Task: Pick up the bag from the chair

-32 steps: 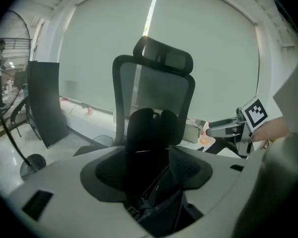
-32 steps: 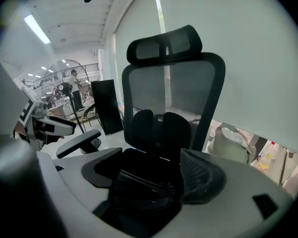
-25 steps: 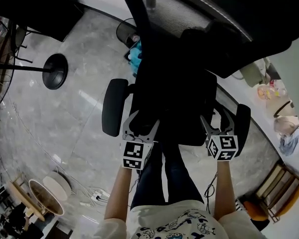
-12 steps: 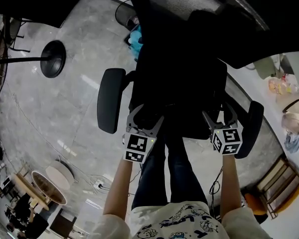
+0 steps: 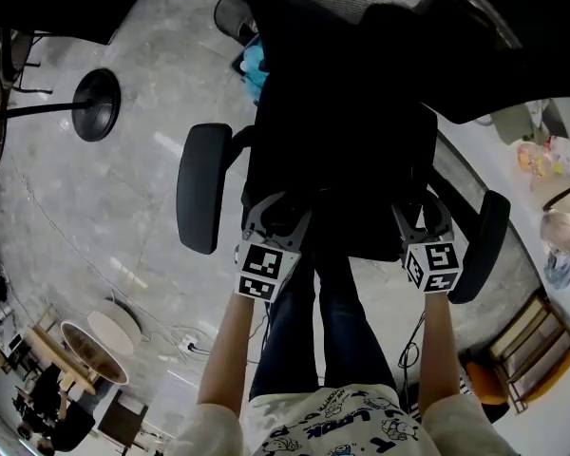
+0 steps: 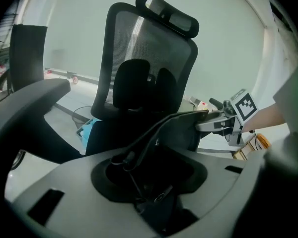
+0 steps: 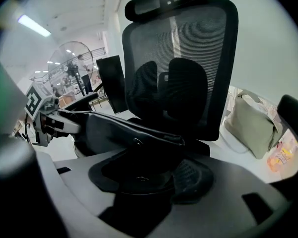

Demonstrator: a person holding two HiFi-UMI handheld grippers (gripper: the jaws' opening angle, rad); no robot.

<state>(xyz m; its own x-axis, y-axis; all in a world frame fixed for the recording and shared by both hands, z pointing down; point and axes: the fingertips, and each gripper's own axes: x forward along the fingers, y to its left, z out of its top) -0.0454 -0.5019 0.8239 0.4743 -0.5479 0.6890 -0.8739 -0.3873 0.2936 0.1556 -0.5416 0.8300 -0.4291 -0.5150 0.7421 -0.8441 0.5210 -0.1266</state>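
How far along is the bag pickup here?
Done: the left gripper and right gripper each grip one end of the upper edge of the black bag, at the front of the chair. In hand: that edge is stretched between them. Left: raising the bag off the chair; its body looks low, and black on black hides whether it rests there.

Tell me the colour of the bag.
The bag is black; the right gripper view shows it best.
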